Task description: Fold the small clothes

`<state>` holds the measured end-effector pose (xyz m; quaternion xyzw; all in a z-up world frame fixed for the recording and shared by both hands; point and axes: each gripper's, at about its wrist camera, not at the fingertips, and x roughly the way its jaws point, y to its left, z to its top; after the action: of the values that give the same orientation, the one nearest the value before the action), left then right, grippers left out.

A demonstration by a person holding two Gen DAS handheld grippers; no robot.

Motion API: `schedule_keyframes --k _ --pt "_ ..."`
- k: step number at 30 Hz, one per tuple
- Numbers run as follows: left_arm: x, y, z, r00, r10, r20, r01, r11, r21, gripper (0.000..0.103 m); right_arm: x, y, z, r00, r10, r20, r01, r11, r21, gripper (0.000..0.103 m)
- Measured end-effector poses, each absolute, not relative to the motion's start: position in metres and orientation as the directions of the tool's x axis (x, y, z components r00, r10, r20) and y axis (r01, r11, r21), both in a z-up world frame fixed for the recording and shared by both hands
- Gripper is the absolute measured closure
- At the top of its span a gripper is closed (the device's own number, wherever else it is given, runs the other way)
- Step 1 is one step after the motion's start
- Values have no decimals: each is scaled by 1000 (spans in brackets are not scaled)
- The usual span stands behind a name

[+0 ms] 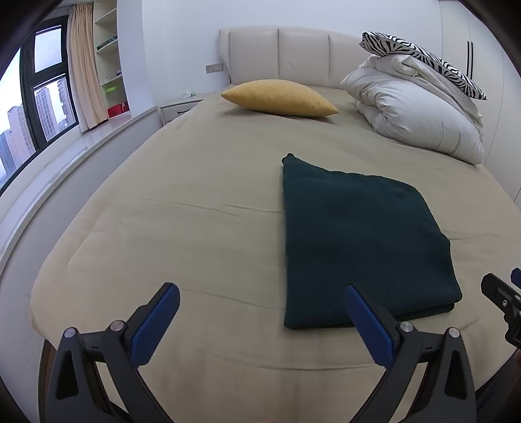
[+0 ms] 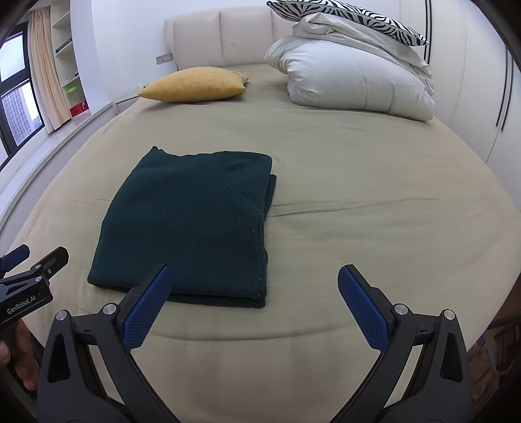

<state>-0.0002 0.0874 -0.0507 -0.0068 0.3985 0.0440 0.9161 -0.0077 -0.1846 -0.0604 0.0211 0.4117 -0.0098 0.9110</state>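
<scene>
A dark green knitted garment (image 1: 361, 240) lies folded into a flat rectangle on the beige bed sheet (image 1: 195, 227). It also shows in the right wrist view (image 2: 192, 227), with a second layer showing along its right and near edges. My left gripper (image 1: 262, 294) is open and empty, held above the bed's near edge, its right finger over the garment's near left corner. My right gripper (image 2: 254, 276) is open and empty, its left finger over the garment's near edge. Each gripper shows at the side of the other's view.
A yellow cushion (image 1: 276, 97) lies near the padded headboard (image 1: 280, 55). A folded white duvet (image 2: 355, 78) with a zebra-print pillow (image 2: 345, 16) on top sits at the far right. A window ledge (image 1: 81, 143) and shelves run along the left.
</scene>
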Motion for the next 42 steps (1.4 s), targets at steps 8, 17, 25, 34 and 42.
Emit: schedule_keyframes --k 8,17,25,34,42 --pt "-1 88 -51 679 74 -730 -85 996 22 0 -5 -182 -67 649 7 -761 30 999 35 0" --pt "-1 88 -52 679 76 -730 -86 996 23 0 -3 -181 -68 646 5 -763 34 999 36 0" --pt "-3 88 -52 680 77 -729 -87 996 24 0 -2 -179 -69 646 4 -763 38 999 37 0" --pt "-3 88 -52 679 77 -730 -87 996 24 0 -3 -176 -70 645 2 -764 44 998 40 0" --pt "-3 88 -52 679 76 -730 -86 996 24 0 -3 -175 -71 645 3 -764 45 998 42 0"
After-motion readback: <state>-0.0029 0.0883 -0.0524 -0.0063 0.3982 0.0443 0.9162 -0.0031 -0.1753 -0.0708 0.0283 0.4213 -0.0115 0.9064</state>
